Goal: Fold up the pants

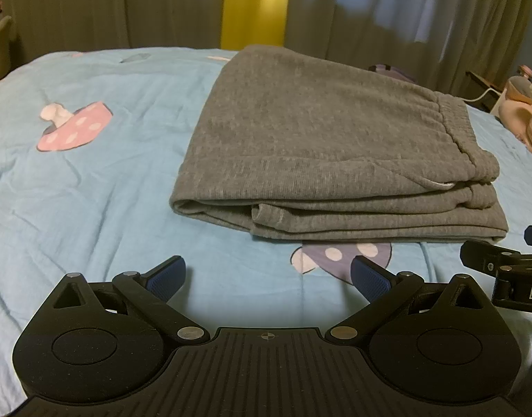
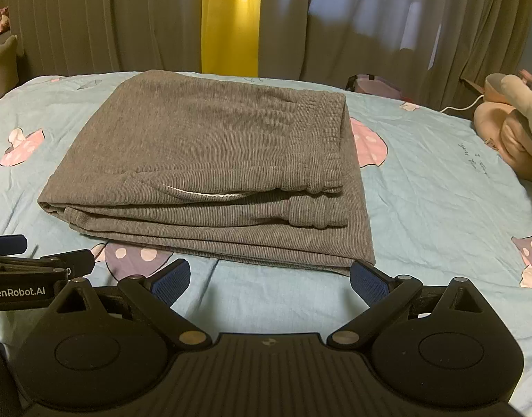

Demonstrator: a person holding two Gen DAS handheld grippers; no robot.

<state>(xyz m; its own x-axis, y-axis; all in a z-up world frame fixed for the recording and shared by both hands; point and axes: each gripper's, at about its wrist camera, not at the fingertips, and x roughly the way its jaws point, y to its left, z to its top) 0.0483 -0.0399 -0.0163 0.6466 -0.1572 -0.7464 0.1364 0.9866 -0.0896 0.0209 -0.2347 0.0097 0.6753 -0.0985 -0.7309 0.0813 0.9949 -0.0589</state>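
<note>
Grey sweatpants (image 1: 321,146) lie folded in a flat stack on the light blue bedsheet (image 1: 109,180), waistband at the right end. They also show in the right wrist view (image 2: 203,160). My left gripper (image 1: 267,278) is open and empty, hovering just short of the stack's near edge. My right gripper (image 2: 269,279) is open and empty, its right fingertip (image 2: 365,279) close to the stack's near right corner. The right gripper shows at the edge of the left wrist view (image 1: 502,264), the left gripper at the edge of the right wrist view (image 2: 33,271).
The sheet has pink and purple mushroom prints (image 1: 75,127). Grey curtains (image 2: 92,17) and a yellow strip (image 2: 229,17) hang behind the bed. A plush toy (image 2: 509,121) lies at the right edge of the bed.
</note>
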